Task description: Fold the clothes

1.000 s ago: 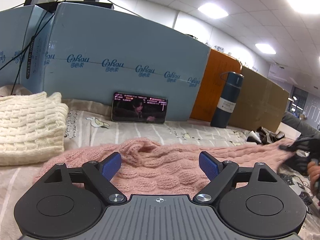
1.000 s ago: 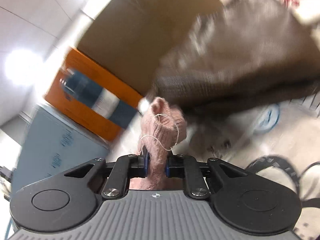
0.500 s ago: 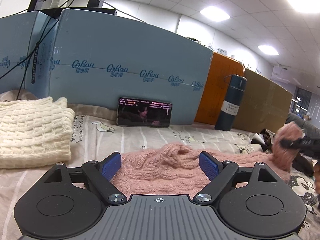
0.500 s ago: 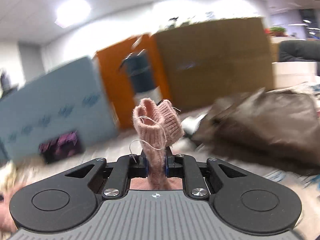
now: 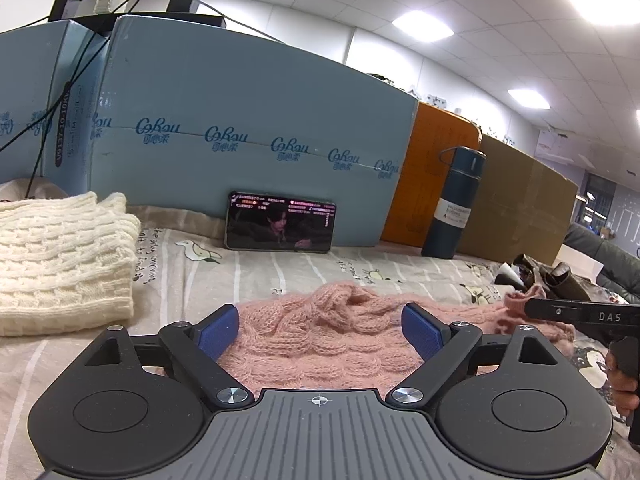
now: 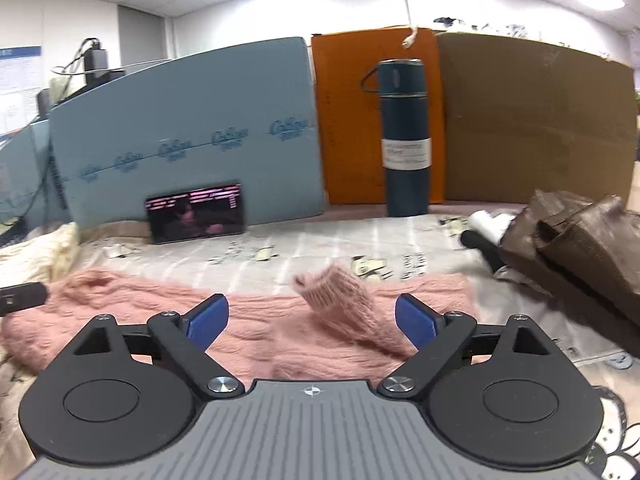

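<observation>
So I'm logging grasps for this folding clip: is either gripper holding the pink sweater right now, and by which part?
Nothing is held. The right gripper is open, with the pink sweater's cuff loose between its fingers. The left gripper is open too, over the knit.

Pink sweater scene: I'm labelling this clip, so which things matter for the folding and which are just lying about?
Part of the job:
pink sweater
its cuff
left tongs, open
right tongs, open

Lying about:
cream knit
phone
blue flask
brown garment
</observation>
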Demonstrator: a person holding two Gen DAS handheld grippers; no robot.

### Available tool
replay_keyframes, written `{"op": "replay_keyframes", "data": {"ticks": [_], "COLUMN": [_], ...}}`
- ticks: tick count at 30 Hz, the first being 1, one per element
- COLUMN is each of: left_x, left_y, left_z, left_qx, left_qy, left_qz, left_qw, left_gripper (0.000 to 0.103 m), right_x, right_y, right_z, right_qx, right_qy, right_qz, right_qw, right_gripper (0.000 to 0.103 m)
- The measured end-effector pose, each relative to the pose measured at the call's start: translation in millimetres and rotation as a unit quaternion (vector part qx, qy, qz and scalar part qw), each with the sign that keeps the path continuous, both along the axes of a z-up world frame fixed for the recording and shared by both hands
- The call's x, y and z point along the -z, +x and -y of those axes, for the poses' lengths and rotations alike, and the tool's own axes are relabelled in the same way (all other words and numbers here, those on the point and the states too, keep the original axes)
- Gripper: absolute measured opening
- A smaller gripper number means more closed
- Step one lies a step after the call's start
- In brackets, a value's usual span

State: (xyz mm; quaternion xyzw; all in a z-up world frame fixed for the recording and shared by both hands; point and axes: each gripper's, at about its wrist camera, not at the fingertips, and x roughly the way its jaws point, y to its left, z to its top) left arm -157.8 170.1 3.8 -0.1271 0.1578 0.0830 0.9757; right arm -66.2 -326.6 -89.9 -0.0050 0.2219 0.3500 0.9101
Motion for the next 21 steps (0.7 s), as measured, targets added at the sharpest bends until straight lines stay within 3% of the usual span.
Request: {"op": "replay_keyframes", "data": {"ticks": [3, 8, 11, 13, 15, 18, 21], "left_x": [-0.1, 0.4, 0.3, 0.3, 0.7, 0.5, 0.4], "left_y": [-0.3, -0.3, -0.7, -1.1, -0.7, -0.9, -1.4], "left_z": [0.3, -1.1, -2.0, -2.7, -3.2, -2.7, -2.3], "left_qx": [0.001, -0.002, -0.006, -0.009, -0.012, -0.012, -0.013], "left_qy": [0.001, -0.001, -0.002, -0.003, -0.004, -0.003, -0.002], "left_qz": [0.001, 0.000, 0.001, 0.002, 0.001, 0.002, 0.003], "left_qw": [1.0000, 1.0000, 1.0000, 1.0000, 0.9999, 0.9999, 0.9999], "left_gripper": [0.092, 0.092, 0.092, 0.092, 0.093, 0.093, 0.093], "right_x": [3.3, 14.3, 5.1, -1.0, 1.4, 15.6, 35.2], "right_y": [0.7, 13.1, 11.3, 9.1, 11.4, 29.4, 46.8], "right_z": [-6.4, -11.5, 6.4, 32.8, 57.7, 78.0, 78.1], "right_qx": [-0.021, -0.051, -0.048, -0.018, 0.057, 0.158, 0.171], "right_qy": [0.001, 0.009, 0.061, 0.129, 0.175, 0.182, 0.192], "right_qz": [-0.018, -0.094, -0.092, -0.081, -0.078, -0.125, -0.189], "right_qw": [1.000, 0.994, 0.993, 0.988, 0.980, 0.962, 0.948], "right_gripper": [0.090, 0.090, 0.088, 0.089, 0.089, 0.089, 0.089]}}
